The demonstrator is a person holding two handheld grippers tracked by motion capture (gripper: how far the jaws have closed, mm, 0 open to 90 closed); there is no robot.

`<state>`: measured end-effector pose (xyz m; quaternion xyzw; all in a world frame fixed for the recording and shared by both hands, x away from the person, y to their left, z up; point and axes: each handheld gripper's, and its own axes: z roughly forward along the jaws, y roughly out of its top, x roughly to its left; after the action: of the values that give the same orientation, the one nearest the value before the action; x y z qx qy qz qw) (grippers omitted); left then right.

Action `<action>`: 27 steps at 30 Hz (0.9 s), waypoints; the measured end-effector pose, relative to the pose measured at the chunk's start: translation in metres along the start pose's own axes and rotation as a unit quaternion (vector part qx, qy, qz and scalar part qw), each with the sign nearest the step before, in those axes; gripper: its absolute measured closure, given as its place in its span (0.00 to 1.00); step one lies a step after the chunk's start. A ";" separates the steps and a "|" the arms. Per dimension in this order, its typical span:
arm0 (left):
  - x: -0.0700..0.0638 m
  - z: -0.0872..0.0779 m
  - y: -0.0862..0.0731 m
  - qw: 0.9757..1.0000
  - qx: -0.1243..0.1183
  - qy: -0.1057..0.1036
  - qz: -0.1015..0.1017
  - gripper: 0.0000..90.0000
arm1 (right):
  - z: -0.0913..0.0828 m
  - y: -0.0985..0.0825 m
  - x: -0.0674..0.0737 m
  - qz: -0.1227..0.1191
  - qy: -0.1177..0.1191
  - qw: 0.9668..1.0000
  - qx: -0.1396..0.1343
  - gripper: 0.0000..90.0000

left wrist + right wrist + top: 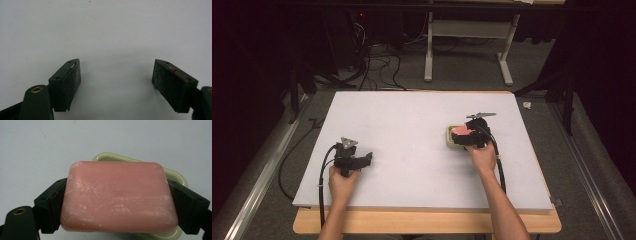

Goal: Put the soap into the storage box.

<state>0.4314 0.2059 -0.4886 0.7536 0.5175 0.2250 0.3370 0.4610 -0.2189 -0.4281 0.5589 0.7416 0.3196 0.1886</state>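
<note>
We've got the pink soap bar [118, 197] clamped in the right gripper [120, 202], so let's lower it level and centred into the pale dish [175, 176] just beneath, left gripper [116, 85] released.

My view: white worktop [412, 125] on wooden board [427, 222], grey carpet floor [462, 70] around. Behind it, pale table frame [467, 50], black cable tangle [372, 65]. Metal rail [257, 175] at left. Surroundings dark, light falling on worktop.

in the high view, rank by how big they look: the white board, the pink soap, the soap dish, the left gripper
1. white board, by far the largest.
2. left gripper.
3. soap dish, partly hidden under the soap and the right gripper, so its rank against the left gripper is unsure.
4. pink soap, smallest.
</note>
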 end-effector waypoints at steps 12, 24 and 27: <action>0.000 0.000 0.000 1.000 0.000 0.000 0.000 0.26 | 0.016 0.000 -0.004 0.012 -0.018 0.999 0.024 0.15; 0.000 0.000 0.000 1.000 -0.001 0.000 0.000 0.26 | 0.023 -0.001 -0.006 0.023 -0.029 0.999 0.036 0.15; 0.000 0.000 0.000 1.000 0.000 0.000 0.000 0.26 | 0.025 -0.001 -0.007 0.027 -0.028 0.999 0.037 0.15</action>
<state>0.4314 0.2059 -0.4886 0.7536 0.5176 0.2249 0.3371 0.4786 -0.2188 -0.4478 0.5941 0.7320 0.2809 0.1801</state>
